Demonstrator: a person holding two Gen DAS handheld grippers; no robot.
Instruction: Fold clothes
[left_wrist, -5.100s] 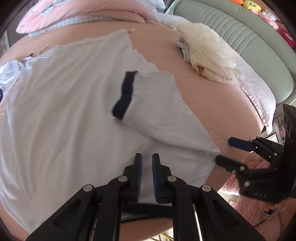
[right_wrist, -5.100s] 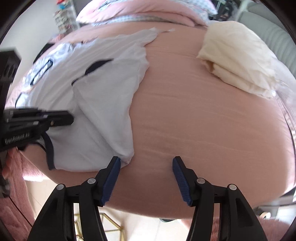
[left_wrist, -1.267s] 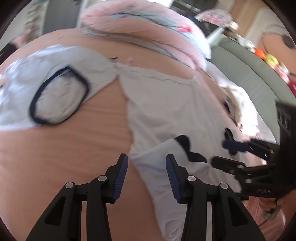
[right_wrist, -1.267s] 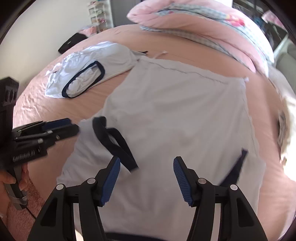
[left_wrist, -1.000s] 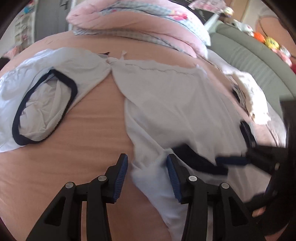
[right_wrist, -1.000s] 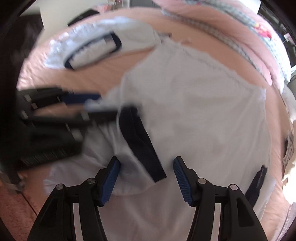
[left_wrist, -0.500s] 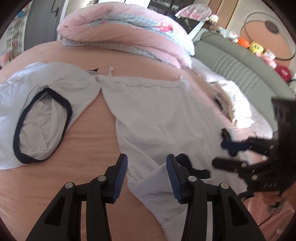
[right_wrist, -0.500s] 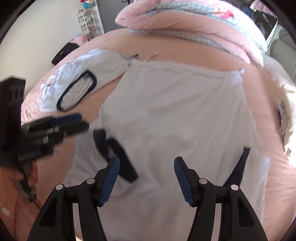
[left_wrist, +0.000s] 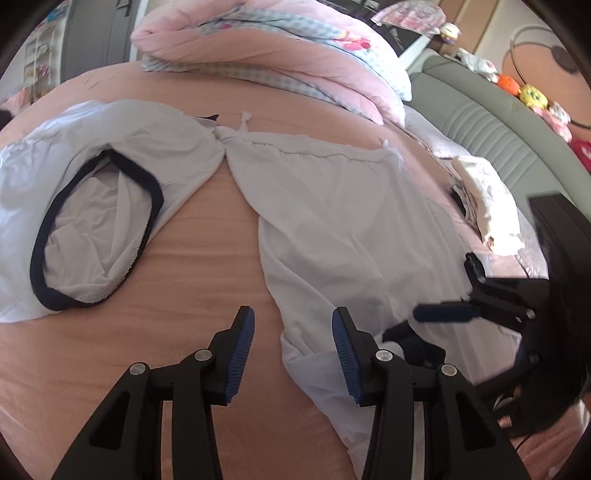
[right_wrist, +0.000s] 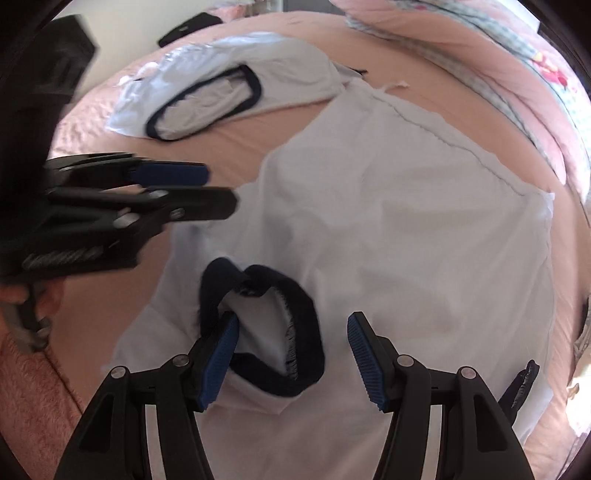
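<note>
Pale-blue T-shirt (right_wrist: 406, 240) lies flat on the pink bed (right_wrist: 229, 147), filling centre and right of the right wrist frame; sides look folded in, navy-cuffed sleeve (right_wrist: 266, 332) on top at lower centre. Second pale garment (left_wrist: 92, 206) with navy trim sits upper left of the left wrist frame, touching the shirt only at its far corner. Step, as I read it: sleeve tuck, then the lengthwise fold. My right hand-held gripper (right_wrist: 291, 354) has jaws apart, empty, straddling the cuff. My left hand-held gripper (left_wrist: 293, 354) has jaws apart, empty, with the shirt's left edge just inside the right pad. Next move calls for flattening the bunched cuff, then pinching the near edge with both.
</note>
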